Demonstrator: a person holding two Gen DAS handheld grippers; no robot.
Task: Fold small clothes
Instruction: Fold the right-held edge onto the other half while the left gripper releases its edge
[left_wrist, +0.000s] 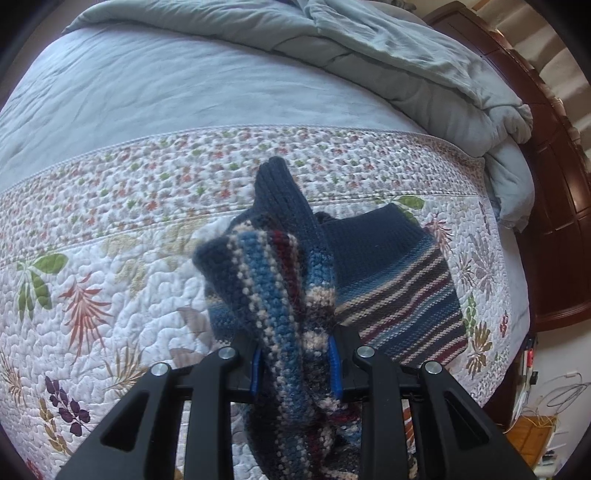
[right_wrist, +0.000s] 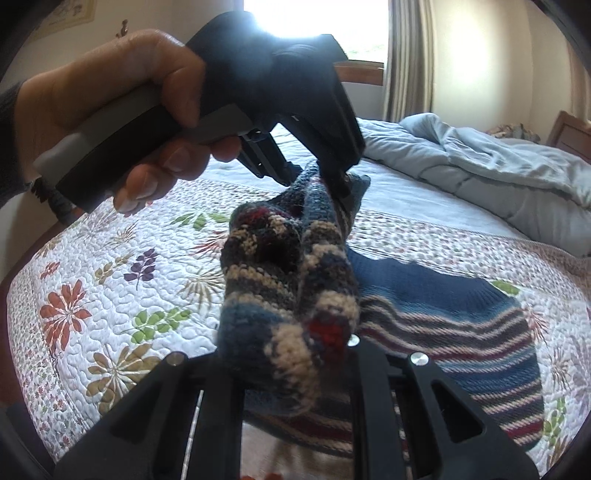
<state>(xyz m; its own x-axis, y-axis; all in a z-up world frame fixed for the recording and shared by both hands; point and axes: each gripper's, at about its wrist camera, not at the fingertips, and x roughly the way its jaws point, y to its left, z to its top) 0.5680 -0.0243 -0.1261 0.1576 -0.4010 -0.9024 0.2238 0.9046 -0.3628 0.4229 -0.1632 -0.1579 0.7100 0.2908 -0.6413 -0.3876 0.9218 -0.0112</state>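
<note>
Knit held: a striped sock (left_wrist: 288, 295) hung above its mate, the flat sock (left_wrist: 399, 273) on the quilt (left_wrist: 92, 295).
Left gripper (left_wrist: 295, 365): closed on one end of the held sock, left of the flat one.
Right gripper (right_wrist: 295, 354): fingertips hidden by wool, apparently clamped on the other end.
Advice: keeping both ends level, it would be best lowered squarely over the flat sock.
</note>
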